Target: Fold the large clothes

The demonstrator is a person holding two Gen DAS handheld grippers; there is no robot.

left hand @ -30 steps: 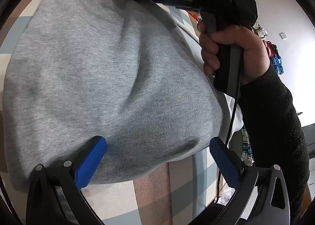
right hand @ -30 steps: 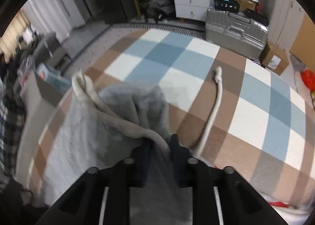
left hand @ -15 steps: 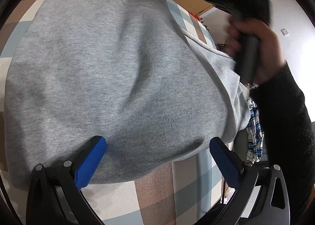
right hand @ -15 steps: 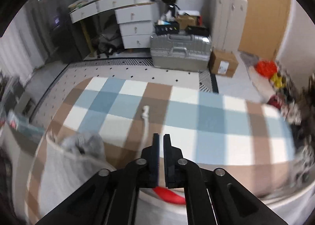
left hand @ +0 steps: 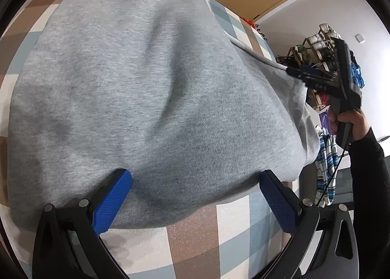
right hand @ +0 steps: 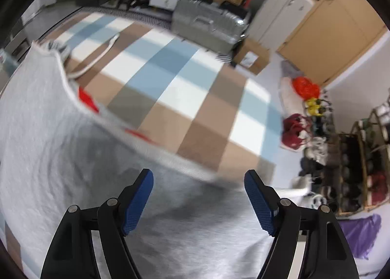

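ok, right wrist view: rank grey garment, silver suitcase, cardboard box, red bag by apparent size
1. grey garment, nearest the camera, so inflated
2. silver suitcase
3. cardboard box
4. red bag, close to the box; that order is unsure

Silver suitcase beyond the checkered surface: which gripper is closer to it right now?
Right. The right gripper hovers open over the grey sweatshirt's far edge, facing the suitcase. The left gripper sits open at the sweatshirt's near hem, with the whole garment in between.

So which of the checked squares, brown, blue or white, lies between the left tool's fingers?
A brown square, just below the grey sweatshirt's hem.
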